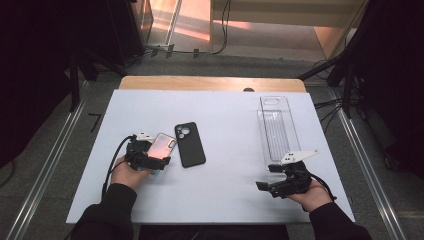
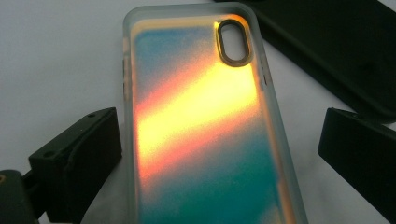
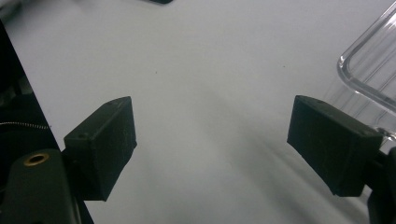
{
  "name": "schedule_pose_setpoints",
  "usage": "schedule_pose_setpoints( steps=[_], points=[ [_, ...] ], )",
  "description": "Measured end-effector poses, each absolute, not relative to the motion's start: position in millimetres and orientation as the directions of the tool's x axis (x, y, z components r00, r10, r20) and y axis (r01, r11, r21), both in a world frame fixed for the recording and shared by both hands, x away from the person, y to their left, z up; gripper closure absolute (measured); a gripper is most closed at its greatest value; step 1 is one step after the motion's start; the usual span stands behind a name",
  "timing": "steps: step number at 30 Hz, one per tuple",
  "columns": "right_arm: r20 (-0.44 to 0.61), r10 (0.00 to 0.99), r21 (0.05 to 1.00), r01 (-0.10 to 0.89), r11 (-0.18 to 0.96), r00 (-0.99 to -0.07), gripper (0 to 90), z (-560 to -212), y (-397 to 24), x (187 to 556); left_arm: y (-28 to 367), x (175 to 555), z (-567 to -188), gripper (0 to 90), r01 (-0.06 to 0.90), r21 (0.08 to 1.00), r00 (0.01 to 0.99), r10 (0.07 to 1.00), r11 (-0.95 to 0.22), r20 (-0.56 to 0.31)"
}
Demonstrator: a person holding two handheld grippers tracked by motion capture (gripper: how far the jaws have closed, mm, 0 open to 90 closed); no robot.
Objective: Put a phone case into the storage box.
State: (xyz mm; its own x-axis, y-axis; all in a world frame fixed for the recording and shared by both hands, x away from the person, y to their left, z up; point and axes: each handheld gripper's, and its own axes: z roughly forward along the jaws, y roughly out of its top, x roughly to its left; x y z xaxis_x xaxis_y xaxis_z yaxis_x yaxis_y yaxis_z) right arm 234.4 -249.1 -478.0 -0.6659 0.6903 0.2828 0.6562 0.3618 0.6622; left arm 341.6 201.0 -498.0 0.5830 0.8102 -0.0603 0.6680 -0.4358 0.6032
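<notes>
Two phone cases near the left of a white table (image 1: 220, 200), side by side. Farthest left, the left gripper (image 1: 159, 161), held in the left hand (image 1: 127, 172), cable trailing back toward the sleeve. Jaws wide, standing either side of the iridescent phone case (image 1: 163, 145); in the left gripper view that case (image 2: 205, 126) lies flat between them, frosted rim, orange band across a teal back, oval camera cut-out at its far end. Left pad close against the case's edge, right pad clearly apart from it; no pinch visible. Just right of it, a black phone case (image 1: 190, 145), lying flat with camera holes at the far end, a narrow strip of table between the two; its dark edge also in the upper right of the left gripper view (image 2: 336, 51). Farther right, well apart, a clear plastic tray (image 1: 278, 127), long and narrow, running away from the person. At its near end, the right gripper (image 1: 264, 186) in the right hand (image 1: 312, 192), grey plate on top, low over the table. Jaws spread wide with bare table between the pads; tray corner (image 3: 373, 70) just beyond the right pad.
</notes>
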Motion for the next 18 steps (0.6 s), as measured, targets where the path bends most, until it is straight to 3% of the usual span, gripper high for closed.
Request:
schedule_pose_setpoints(
  steps=[5,10,13,18],
  points=[
    [0.283,0.692,0.661,0.658,0.362,-0.665,13.8,-477.9,-248.9,234.3,196.3,337.1,-499.4,5.7,0.635,0.594,0.591,0.806,-0.494,0.039],
    [0.279,0.693,0.661,0.657,0.364,-0.665,13.8,-478.0,-248.7,234.2,196.5,336.3,-499.9,6.3,0.638,0.604,0.578,0.815,-0.479,0.035],
    [0.28,0.693,0.662,0.656,0.362,-0.664,13.8,-478.0,-248.6,234.1,199.2,336.0,-498.2,14.9,0.635,0.614,0.571,0.82,-0.468,0.035],
    [0.278,0.692,0.662,0.655,0.364,-0.666,13.8,-478.0,-248.9,234.2,200.8,337.0,-497.1,15.5,0.635,0.608,0.582,0.813,-0.476,0.028]
  ],
)
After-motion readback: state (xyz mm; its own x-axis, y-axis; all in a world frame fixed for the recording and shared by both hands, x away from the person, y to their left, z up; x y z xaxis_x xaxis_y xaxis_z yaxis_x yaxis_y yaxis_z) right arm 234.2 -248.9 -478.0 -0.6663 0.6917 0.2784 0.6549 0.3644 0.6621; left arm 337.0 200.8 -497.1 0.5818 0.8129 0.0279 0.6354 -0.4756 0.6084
